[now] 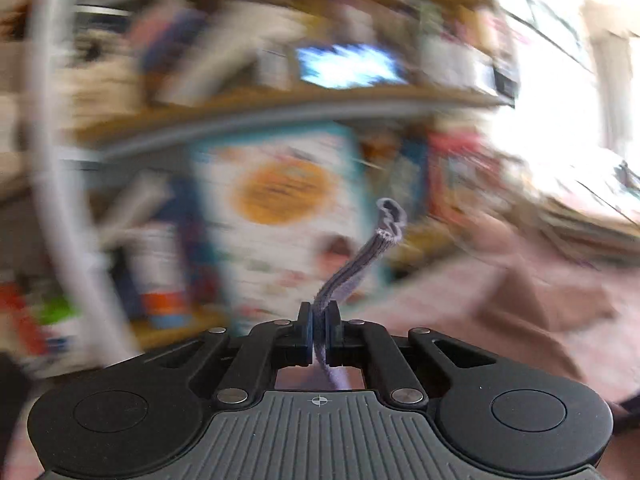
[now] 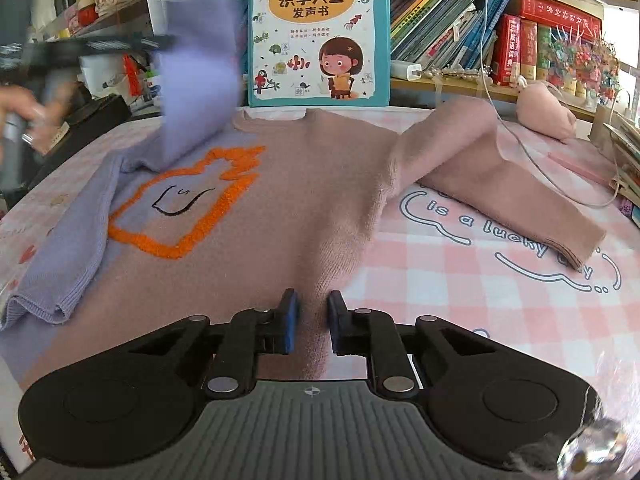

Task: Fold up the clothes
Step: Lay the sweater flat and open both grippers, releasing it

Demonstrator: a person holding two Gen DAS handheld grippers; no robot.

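A knit sweater (image 2: 312, 184), pink with a lilac left side and an orange outlined motif (image 2: 188, 200), lies flat on the pink checked table cover (image 2: 460, 280). My right gripper (image 2: 313, 320) is at its near hem, shut on a pinched ridge of pink knit. Its pink sleeve (image 2: 500, 184) lies out to the right. The lilac sleeve (image 2: 196, 80) is lifted at the far left, where a hand (image 2: 24, 108) holds my blurred left gripper (image 2: 120, 44). In the left wrist view, my left gripper (image 1: 319, 320) is shut on the lilac cuff (image 1: 352, 272), which sticks up between the fingers.
A children's picture book (image 2: 318, 32) stands upright behind the sweater's collar. Shelves of books (image 2: 460, 28) run along the back. A pink pouch (image 2: 548, 110) and a white cable (image 2: 520, 140) lie at the far right. The left wrist view is heavily motion-blurred.
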